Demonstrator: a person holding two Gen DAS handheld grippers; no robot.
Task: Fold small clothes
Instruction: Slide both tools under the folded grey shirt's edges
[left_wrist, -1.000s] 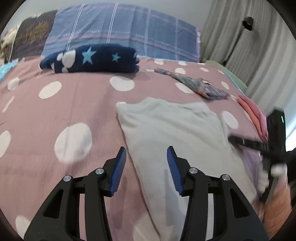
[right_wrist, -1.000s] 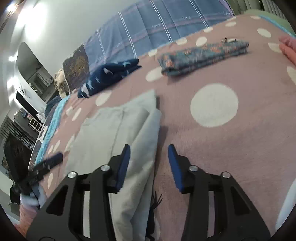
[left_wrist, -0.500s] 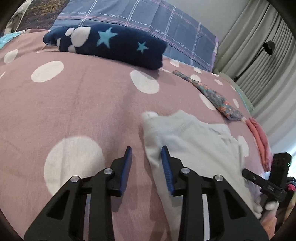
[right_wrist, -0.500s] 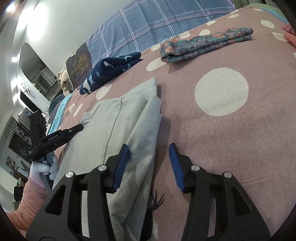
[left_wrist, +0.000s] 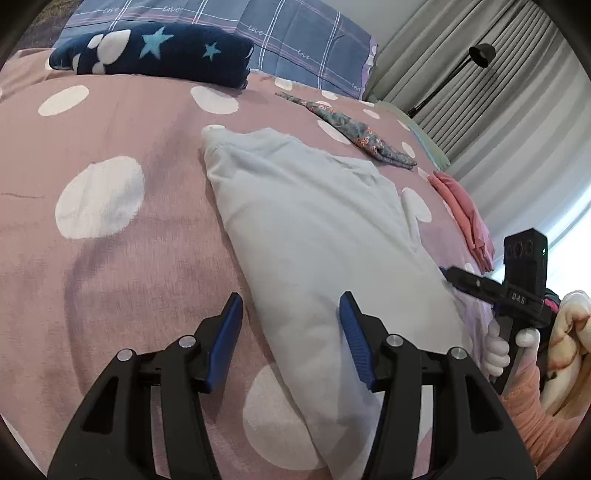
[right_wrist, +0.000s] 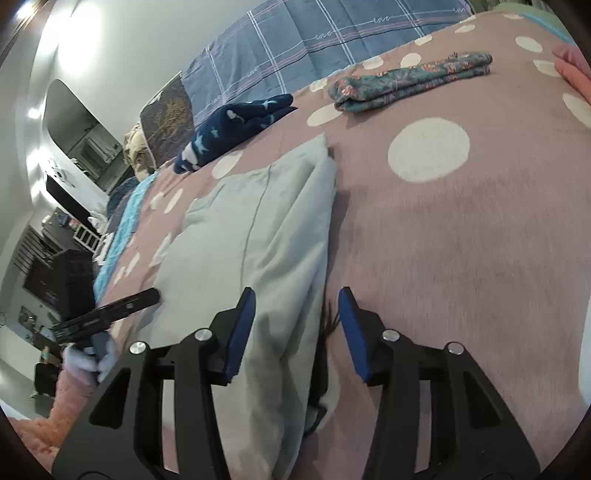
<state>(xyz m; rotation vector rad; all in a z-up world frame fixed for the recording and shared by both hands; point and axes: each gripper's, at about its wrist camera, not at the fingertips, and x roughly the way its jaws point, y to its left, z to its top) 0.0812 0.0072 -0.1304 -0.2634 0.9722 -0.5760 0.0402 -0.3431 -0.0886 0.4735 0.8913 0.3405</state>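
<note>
Left hand-held gripper (left_wrist: 291, 325): jaws spread wide, wider than half a second ago, when they were nearly pinched together at the garment's far corner; now drawn back to the near end, straddling the garment's left edge, one blue pad on the bedspread, the other over the cloth. Nothing gripped.

Right hand-held gripper (right_wrist: 297, 321): jaws apart, as before; position little changed. It straddles the garment's right folded edge, left pad over the cloth, right pad over the bedspread. Nothing gripped.

Pale grey garment (left_wrist: 317, 229): lies flat on the bed, folded lengthwise into a long panel. Long axis runs away from both grippers, near end under the fingers, far corner pointing toward the pillows. Layered folds show along its right edge in the right wrist view (right_wrist: 258, 236).

Bedspread (left_wrist: 110, 229): mauve with white dots, under everything.

Beyond the garment, right of the left gripper: pink folded item (left_wrist: 465, 214), then floral folded item (left_wrist: 354, 133).

Farthest, ahead and left: navy star-print bundle (left_wrist: 155, 55), against a blue plaid pillow (left_wrist: 295, 33).
</note>
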